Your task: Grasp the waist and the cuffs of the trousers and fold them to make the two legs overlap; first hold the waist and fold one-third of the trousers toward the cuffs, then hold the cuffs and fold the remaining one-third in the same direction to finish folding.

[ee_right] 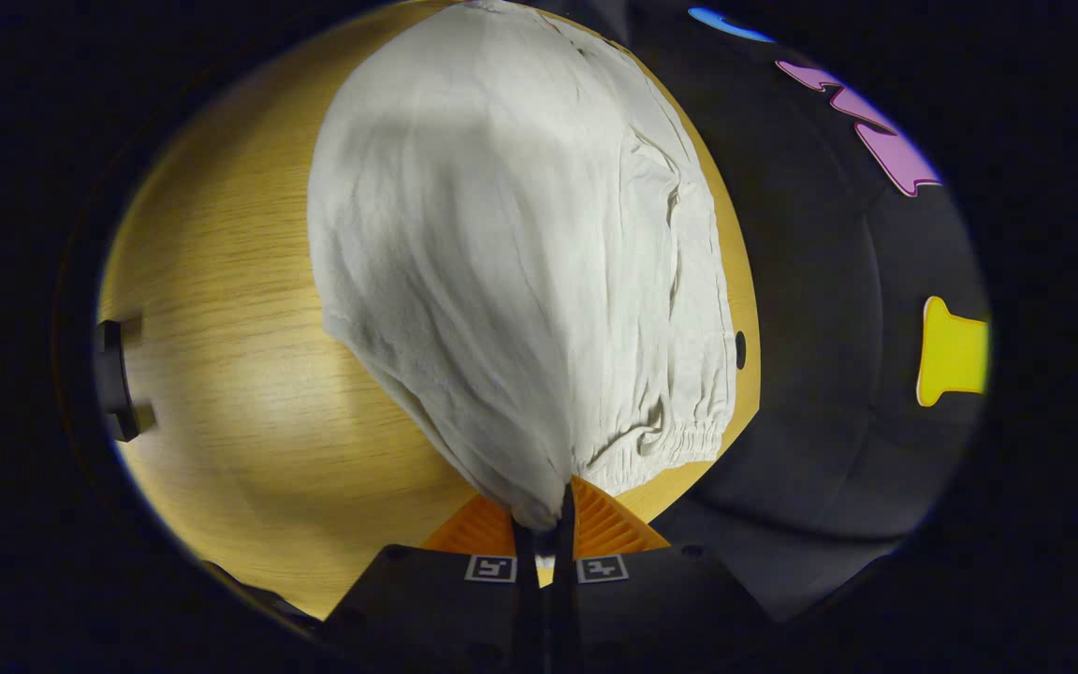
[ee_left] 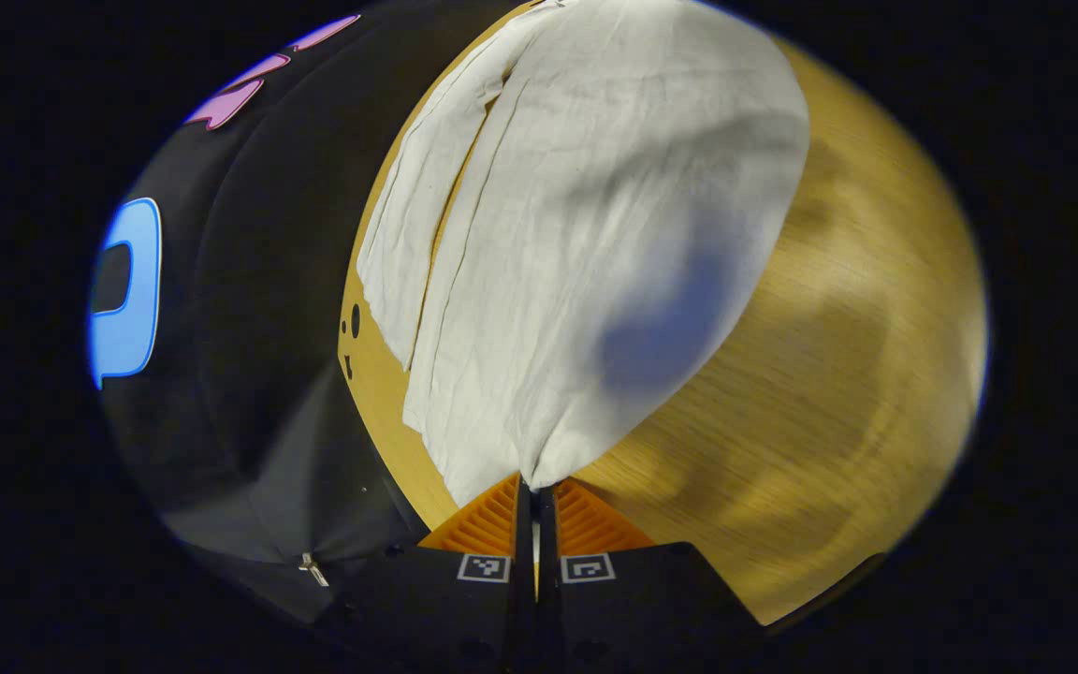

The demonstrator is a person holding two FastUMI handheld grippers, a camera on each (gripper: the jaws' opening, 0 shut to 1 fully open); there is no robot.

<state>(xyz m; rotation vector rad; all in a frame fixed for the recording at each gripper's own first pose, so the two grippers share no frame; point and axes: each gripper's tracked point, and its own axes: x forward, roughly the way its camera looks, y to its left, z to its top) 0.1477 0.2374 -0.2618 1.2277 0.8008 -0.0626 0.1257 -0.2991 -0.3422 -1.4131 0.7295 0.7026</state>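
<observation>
In the left gripper view, the left gripper [ee_left: 533, 491] has its two fingers pressed together on a corner of the trousers [ee_left: 586, 215], the cloth pinched right at the fingertips. From that pinch the pale, creased fabric rises and spreads away across the wooden table [ee_left: 838, 393]. One leg lies on top; a second, narrower strip of leg [ee_left: 417, 234] shows beside it on the left, running along the table's edge, with a thin line of wood between the two. A soft shadow falls on the cloth near the grip. A few small dark holes [ee_left: 354, 323] sit in the tabletop close to its left edge. Each finger carries a small square coded marker [ee_left: 484, 567]; no readable words or brand show on it.

In the right gripper view, the right gripper [ee_right: 546, 515] is likewise clamped on the trousers [ee_right: 511, 243], the fabric bunched between its fingers. The gathered, elastic waist [ee_right: 679, 440] curves off to the right of the grip, lying on the table [ee_right: 221, 374] near its right edge. The rest of the cloth billows up and away. A dark fixture [ee_right: 115, 379] sits at the table's far left edge. The finger markers here too bear only coded squares, no legible writing.
</observation>
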